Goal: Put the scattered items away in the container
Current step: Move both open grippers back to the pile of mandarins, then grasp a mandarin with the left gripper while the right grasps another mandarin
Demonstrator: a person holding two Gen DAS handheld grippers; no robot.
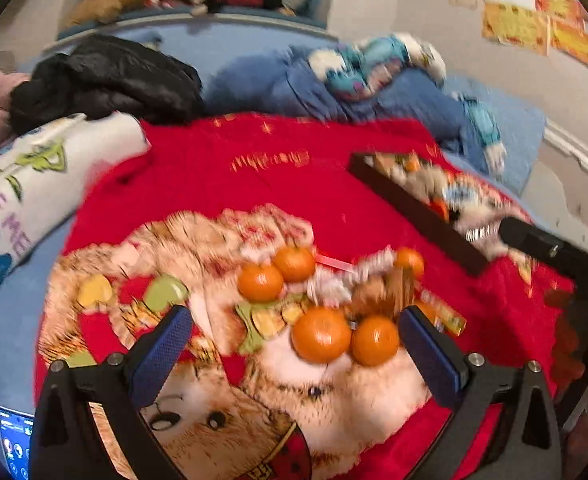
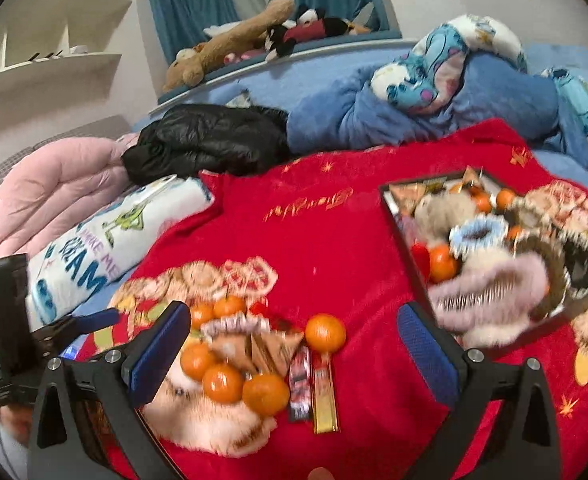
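Note:
Several tangerines (image 1: 321,334) lie in a loose heap with snack packets (image 1: 378,292) on the red blanket (image 1: 294,184). My left gripper (image 1: 296,312) hovers open just before two of them, holding nothing. In the right wrist view the same tangerines (image 2: 223,383), a dark snack bar (image 2: 299,384) and a gold bar (image 2: 325,396) lie between the fingers of my open, empty right gripper (image 2: 294,312). The black tray (image 2: 406,240) stands at the right and holds fluffy scrunchies (image 2: 490,300), packets and a few tangerines. The tray's rim (image 1: 414,208) also appears at the right in the left wrist view.
A white printed pillow (image 2: 106,240), a black jacket (image 2: 210,144) and a pink duvet (image 2: 50,192) border the blanket on the left. A crumpled blue blanket (image 2: 414,116) lies behind. A lit phone (image 1: 14,440) sits at the bed's near left edge.

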